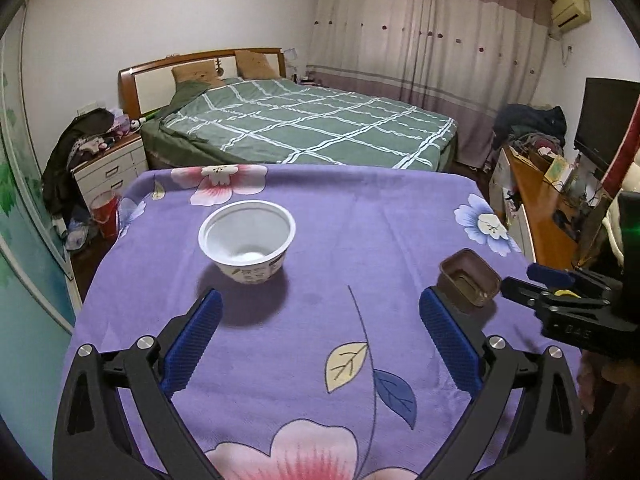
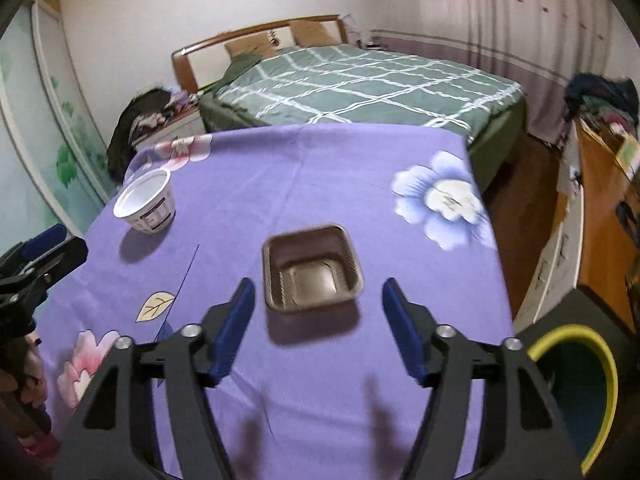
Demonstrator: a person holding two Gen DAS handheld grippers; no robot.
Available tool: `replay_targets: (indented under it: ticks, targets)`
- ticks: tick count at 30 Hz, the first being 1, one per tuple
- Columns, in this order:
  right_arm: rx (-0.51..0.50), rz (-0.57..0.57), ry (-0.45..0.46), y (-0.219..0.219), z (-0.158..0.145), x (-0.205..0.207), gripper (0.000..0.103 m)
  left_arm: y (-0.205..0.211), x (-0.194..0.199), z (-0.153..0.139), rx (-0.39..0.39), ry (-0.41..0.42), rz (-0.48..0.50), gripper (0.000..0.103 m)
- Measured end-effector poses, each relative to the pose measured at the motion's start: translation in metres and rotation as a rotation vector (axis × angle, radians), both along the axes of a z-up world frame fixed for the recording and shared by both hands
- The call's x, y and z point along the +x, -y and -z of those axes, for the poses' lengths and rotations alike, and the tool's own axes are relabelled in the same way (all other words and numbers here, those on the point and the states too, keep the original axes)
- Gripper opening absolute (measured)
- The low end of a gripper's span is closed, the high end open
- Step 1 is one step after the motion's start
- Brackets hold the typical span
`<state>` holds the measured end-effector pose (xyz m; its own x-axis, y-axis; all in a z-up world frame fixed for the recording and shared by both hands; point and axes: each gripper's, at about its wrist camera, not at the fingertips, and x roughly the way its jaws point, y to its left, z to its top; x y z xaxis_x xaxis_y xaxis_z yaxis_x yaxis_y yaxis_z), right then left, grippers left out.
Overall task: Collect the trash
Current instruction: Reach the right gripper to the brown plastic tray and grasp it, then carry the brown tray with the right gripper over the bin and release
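Left gripper [image 1: 320, 320], spread and empty, faces the white round plastic cup [image 1: 247, 240] ahead; right gripper [image 2: 318, 312], spread, brackets the brown square plastic tray [image 2: 312, 268] just ahead for pickup.

The left gripper [image 1: 320, 304] points forward and downward with its jaws spread wide and nothing between its blue fingers [image 1: 194, 340]; its black arms fan out toward the lower corners of its own camera's view; seen from the right wrist, it shows only as a black tip with a blue pad at the far left edge. The right gripper [image 2: 318, 300] also tilts forward and down, jaws apart and empty, blue fingers [image 2: 234, 330] gripping nothing; from the left wrist it enters at the right edge, pointing leftward.
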<state>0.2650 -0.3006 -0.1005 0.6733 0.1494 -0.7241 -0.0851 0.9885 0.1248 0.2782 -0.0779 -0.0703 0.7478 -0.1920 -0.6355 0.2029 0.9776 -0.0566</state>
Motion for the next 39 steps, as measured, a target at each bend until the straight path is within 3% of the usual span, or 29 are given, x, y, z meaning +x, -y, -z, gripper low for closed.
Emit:
replay_targets:
  ticks: [4,20,22,24,33,39]
  targets:
    - [-0.079,-0.015,-0.013,-0.011,0.008,0.021,0.083,-0.002,0.009,0.006,-0.008,-0.012,-0.007,0.097]
    - [-0.110,-0.062,-0.139,-0.019,0.050,0.070,0.086,-0.006,0.031,0.021,-0.039,-0.046,-0.005,0.097]
    - [-0.105,-0.056,-0.144,-0.017,0.052,0.071,0.070,-0.006,0.032,0.022,-0.041,-0.048,-0.005,0.097]
    - [-0.109,-0.043,-0.140,-0.016,0.051,0.070,0.066,-0.006,0.032,0.023,-0.043,-0.052,-0.005,0.097]
    - [-0.033,0.018,-0.103,0.009,0.028,0.035,0.066,-0.001,0.026,0.019,-0.045,-0.047,0.011,0.097]
    - [-0.024,0.134,-0.079,0.050,0.023,-0.012,0.066,0.011,0.018,0.018,-0.042,-0.047,0.038,0.097]
